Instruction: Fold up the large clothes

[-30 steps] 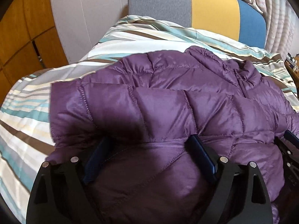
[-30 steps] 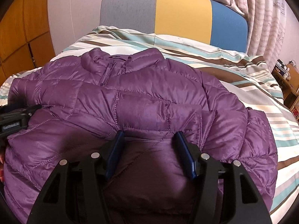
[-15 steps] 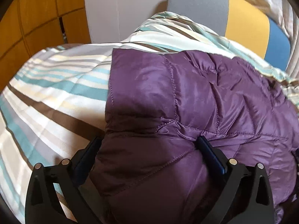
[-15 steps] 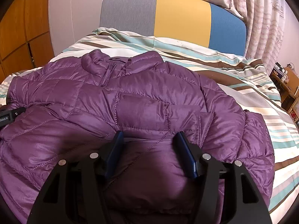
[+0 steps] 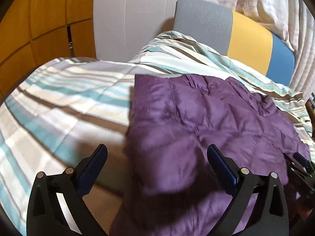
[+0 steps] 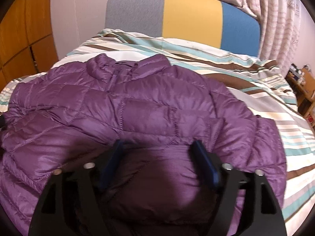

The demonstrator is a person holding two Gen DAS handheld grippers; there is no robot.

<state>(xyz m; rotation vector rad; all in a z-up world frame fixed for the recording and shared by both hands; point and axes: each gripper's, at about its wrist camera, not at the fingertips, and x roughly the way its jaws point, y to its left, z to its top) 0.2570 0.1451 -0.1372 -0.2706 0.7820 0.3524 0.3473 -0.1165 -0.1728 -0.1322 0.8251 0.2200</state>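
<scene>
- Purple quilted jacket [image 6: 137, 106]: spread flat on the striped bed cover [image 5: 65, 102], collar toward the headboard [image 6: 187, 15].
- Left tool [image 5: 155, 163]: jaws spread wide, nothing gripped, over the jacket's left edge.
- Right tool [image 6: 157, 155]: jaws just opened further; jacket fabric bulging between, pads not seen pressing.

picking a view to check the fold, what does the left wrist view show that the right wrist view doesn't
Left wrist only: the jacket's straight left edge, with bare striped duvet beyond it, and the open left hand-held gripper.

Right wrist only: the collar and zip, a wooden shelf, and the right hand-held gripper, just opened.

Both: purple puffer jacket, colour-block headboard, curtain.
</scene>
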